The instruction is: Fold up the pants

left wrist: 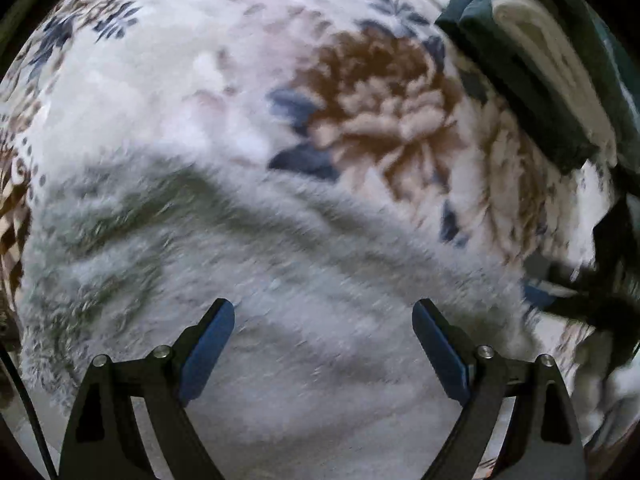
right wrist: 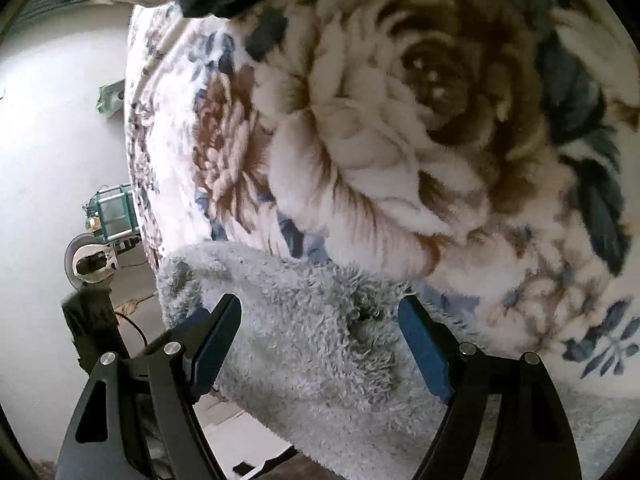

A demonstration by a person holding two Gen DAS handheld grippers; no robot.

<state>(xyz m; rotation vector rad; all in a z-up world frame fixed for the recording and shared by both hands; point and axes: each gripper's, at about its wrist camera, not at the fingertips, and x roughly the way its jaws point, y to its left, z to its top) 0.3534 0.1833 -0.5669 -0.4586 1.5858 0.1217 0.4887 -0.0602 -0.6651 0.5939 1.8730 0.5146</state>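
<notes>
The pants are pale grey and fluffy and lie on a floral blanket. In the left wrist view they fill the lower half of the frame, blurred. My left gripper is open just above them, with nothing between its blue pads. In the right wrist view one end of the pants lies at the blanket's edge. My right gripper is open, its fingers straddling that end without closing on it.
A stack of folded dark green and white clothes sits at the far right of the blanket. The other gripper shows at the right edge. Beyond the bed edge are a pale floor and a green cart.
</notes>
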